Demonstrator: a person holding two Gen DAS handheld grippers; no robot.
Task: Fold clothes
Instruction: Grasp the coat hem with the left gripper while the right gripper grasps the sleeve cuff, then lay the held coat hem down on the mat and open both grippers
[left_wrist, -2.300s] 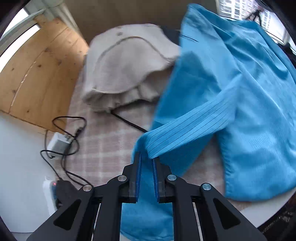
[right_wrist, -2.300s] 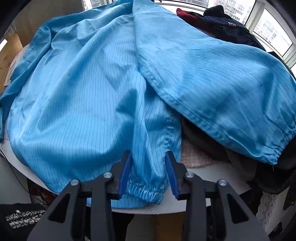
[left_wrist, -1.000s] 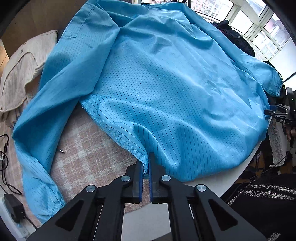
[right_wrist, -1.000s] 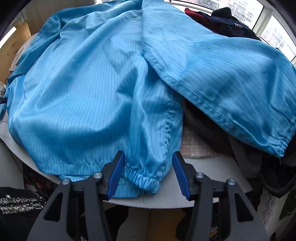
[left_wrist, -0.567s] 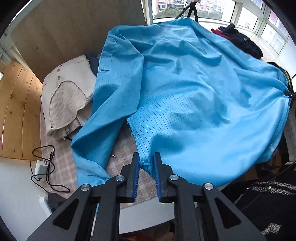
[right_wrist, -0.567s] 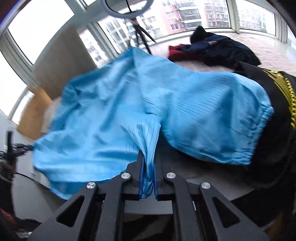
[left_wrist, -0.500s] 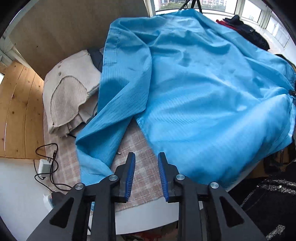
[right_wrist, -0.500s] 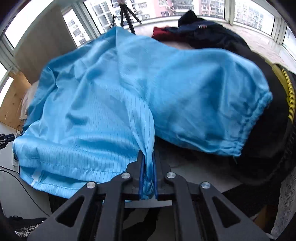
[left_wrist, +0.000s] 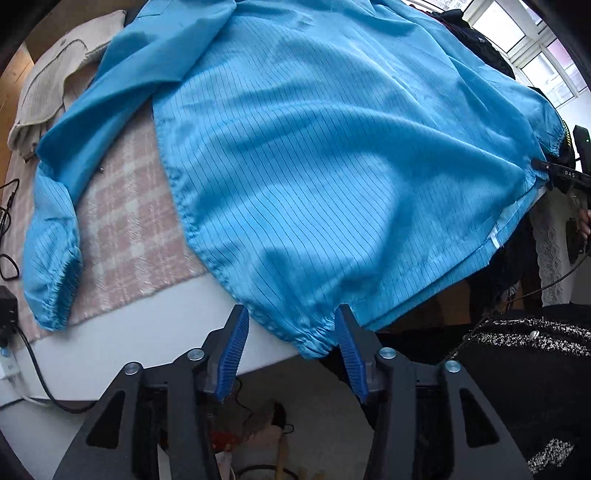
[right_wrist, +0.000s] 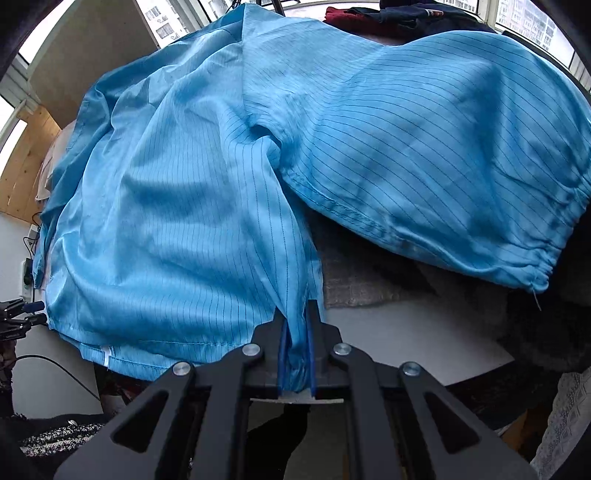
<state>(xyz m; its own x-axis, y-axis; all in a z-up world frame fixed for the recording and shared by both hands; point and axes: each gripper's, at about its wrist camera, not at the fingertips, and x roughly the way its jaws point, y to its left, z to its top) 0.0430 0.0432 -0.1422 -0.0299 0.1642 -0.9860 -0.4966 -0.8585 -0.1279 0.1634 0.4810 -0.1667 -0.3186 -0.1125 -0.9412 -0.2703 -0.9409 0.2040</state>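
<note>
Left gripper (left_wrist: 290, 345) pointing down, jaws just opened astride blue jacket (left_wrist: 314, 155) hem, seemingly untouching, right gripper (right_wrist: 295, 354) clamped on hem corner

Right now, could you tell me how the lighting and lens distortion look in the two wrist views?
Left wrist view: daylight, soft shadows in the blue jacket, blown-out window at top right, edges bowed. Right wrist view: bright windows behind, same curved edges, sharp focus.

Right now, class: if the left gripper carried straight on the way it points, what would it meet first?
Probably the gathered hem corner of the blue jacket, which lies between the open left gripper; depth is unclear, so it might pass by it.
</note>
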